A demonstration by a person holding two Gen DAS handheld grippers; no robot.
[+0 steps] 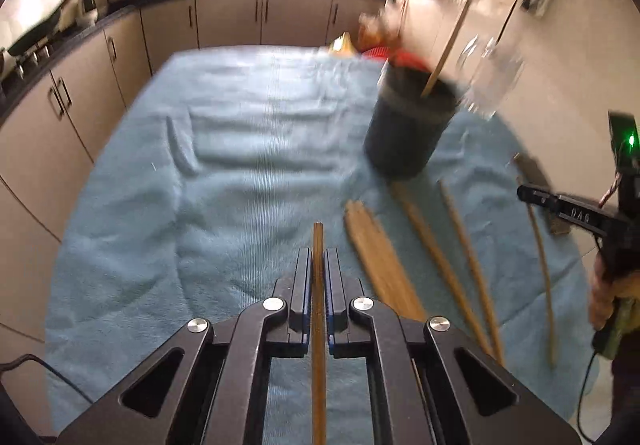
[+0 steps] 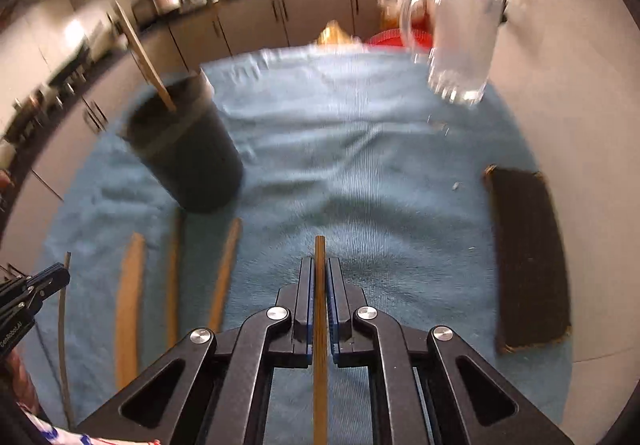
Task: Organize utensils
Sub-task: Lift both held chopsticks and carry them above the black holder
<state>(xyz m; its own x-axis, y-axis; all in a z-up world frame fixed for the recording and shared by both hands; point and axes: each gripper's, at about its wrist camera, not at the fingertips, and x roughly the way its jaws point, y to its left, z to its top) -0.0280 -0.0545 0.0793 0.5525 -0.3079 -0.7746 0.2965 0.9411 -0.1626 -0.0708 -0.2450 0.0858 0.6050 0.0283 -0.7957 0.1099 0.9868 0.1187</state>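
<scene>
My left gripper point(image 1: 318, 257) is shut on a thin wooden stick point(image 1: 318, 309) held above the blue cloth point(image 1: 240, 173). My right gripper point(image 2: 319, 267) is shut on another wooden stick point(image 2: 319, 325). A dark round holder point(image 1: 408, 121) stands on the cloth with one wooden utensil point(image 1: 448, 45) leaning in it; the holder also shows in the right wrist view point(image 2: 184, 149). Several wooden utensils point(image 1: 384, 265) lie flat on the cloth in front of the holder, also seen in the right wrist view point(image 2: 130, 305). The right gripper shows at the edge of the left wrist view point(image 1: 560, 205).
A clear glass mug point(image 2: 460, 29) stands at the far right of the cloth. A dark mat point(image 2: 528, 257) lies at the cloth's right edge. Kitchen cabinets point(image 1: 228, 17) and a counter run along the left and back. A red object point(image 2: 400, 39) sits behind the table.
</scene>
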